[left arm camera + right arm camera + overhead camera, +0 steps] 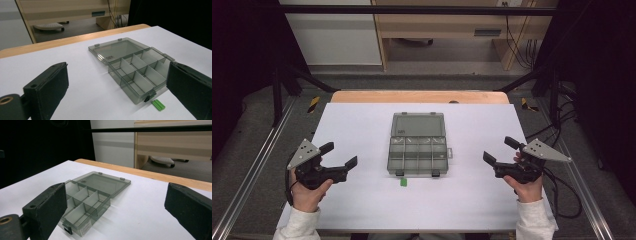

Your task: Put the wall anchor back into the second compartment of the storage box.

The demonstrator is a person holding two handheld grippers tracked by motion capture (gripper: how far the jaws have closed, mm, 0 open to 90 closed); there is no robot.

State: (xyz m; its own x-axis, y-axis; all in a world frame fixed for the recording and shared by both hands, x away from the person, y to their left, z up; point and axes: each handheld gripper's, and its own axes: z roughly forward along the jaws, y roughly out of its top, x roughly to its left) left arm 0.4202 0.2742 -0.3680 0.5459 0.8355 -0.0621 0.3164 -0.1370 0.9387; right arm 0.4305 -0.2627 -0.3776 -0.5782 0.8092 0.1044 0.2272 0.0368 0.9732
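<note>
While lid lies open, organizer box (pixel 417 145), label (pixel 109 57) unreadable

Looks like lab room: black metal frame (pixel 412 9) around white table (pixel 362 200), loose cables (pixel 527 50) on grey floor, plain wood desk (pixel 447 25) behind.

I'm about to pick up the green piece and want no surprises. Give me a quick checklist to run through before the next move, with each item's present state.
1. Compartment box lid open and lying flat behind the tray: ok.
2. Compartments free of parts, as far as the gripper views show: ok.
3. Green piece lying free on the white table, just in front of the box's near edge: ok.
4. Left claw jaws apart with nothing between them: ok.
5. Right claw jaws apart with nothing between them: ok.
6. Which compartment the green piece belongs in: cannot tell.
</note>
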